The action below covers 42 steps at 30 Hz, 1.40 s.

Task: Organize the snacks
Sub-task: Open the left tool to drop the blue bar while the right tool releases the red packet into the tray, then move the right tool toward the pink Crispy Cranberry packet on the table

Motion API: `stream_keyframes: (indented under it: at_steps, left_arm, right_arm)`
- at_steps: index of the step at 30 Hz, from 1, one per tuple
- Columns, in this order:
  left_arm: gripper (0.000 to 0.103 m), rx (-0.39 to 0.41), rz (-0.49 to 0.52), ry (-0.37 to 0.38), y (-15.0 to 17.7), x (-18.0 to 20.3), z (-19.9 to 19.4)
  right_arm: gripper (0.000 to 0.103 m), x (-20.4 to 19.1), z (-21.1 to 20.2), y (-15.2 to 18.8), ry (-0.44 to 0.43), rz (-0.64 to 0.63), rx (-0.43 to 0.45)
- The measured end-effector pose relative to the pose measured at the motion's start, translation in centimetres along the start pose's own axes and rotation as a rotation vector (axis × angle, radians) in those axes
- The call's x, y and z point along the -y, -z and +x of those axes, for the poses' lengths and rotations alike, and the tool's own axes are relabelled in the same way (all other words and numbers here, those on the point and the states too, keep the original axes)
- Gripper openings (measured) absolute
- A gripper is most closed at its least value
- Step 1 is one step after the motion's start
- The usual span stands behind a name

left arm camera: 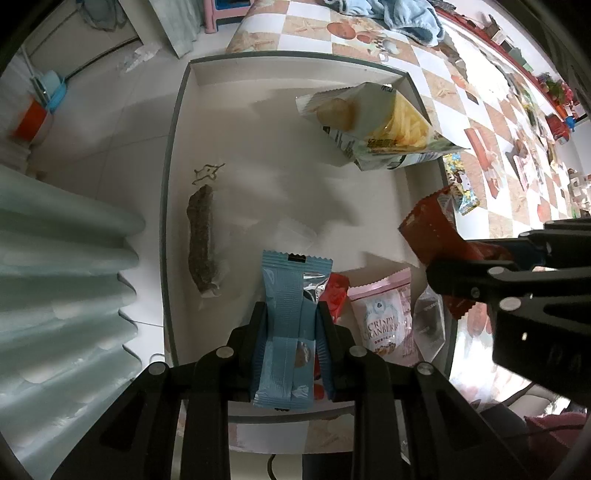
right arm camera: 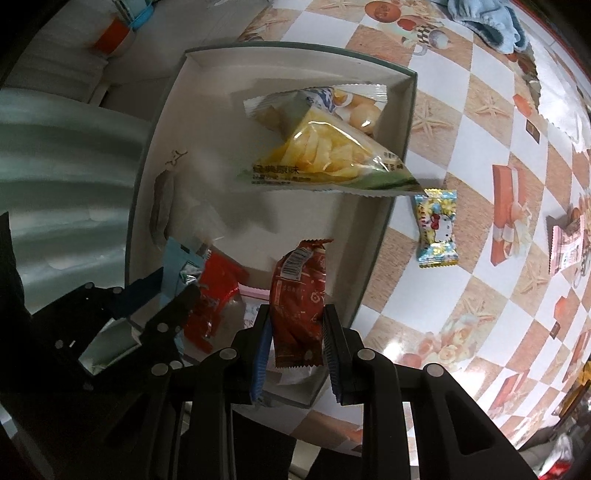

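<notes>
My left gripper is shut on a light blue snack packet and holds it above the near end of a white box. My right gripper is shut on a dark red snack packet, above the box's near right corner; it also shows in the left wrist view. In the box lie a fries bag, a brown sausage stick, a pink cranberry packet and a red wrapper.
The box sits on a checkered tablecloth. A Hello Kitty candy packet lies on the cloth right of the box, a pink packet farther right. A blue cloth lies at the far end. The floor is left of the box.
</notes>
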<state>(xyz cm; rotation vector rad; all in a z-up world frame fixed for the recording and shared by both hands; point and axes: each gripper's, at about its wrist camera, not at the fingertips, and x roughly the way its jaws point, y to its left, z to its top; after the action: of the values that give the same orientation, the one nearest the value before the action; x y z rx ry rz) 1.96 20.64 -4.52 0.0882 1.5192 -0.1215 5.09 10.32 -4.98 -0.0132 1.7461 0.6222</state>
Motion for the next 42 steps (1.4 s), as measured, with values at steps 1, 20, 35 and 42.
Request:
stream_keyframes:
  at_steps: [1,20,35,42]
  left_arm:
    - [0.032,0.002,-0.002,-0.002,0.0,0.0,0.1]
    - [0.078,0.037,0.061,0.007,0.4,2.3,-0.8]
    - [0.078,0.018,0.098,0.003,1.0,3.6,-1.0]
    - [0.078,0.007,0.104,-0.001,1.6,3.6,-1.2]
  right_arm:
    - [0.029,-0.2,0.1,-0.2,0.0,-0.001,-0.001]
    - [0.103,6.6,-1.3,0.6,-0.001,0.207,0.043]
    - [0.103,14.8,0.6,0.6,0.097,0.377,0.006]
    - [0.103,16.0,1.2,-3.0,0.093,0.41,0.018]
